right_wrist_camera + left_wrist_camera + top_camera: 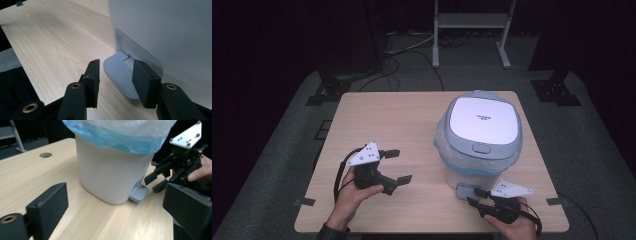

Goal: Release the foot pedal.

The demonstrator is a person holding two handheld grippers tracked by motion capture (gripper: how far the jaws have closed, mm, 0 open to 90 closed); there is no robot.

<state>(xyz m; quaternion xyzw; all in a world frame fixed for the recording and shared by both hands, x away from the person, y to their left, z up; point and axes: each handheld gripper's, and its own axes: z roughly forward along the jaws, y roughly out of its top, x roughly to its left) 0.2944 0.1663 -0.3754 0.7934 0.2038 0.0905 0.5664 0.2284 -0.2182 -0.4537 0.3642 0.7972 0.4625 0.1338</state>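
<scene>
- The bin [479, 137] stands upright on the right half of the table [382, 120], lid [482, 119] closed, a blue-white bag [117, 135] folded over its rim.
- Its pedal [120, 72] points to the person's side; the long axis of the bin is vertical.
- The right gripper [116, 82] is spread, its jaws on both sides of the pedal, just above it.
- I judge the step is to press the pedal: come down flat on its ribbed part and push straight, so the bin does not slide.
- The left gripper [394, 167] is also spread and holds nothing, well apart from the bin; it could steady the bin wall.
</scene>
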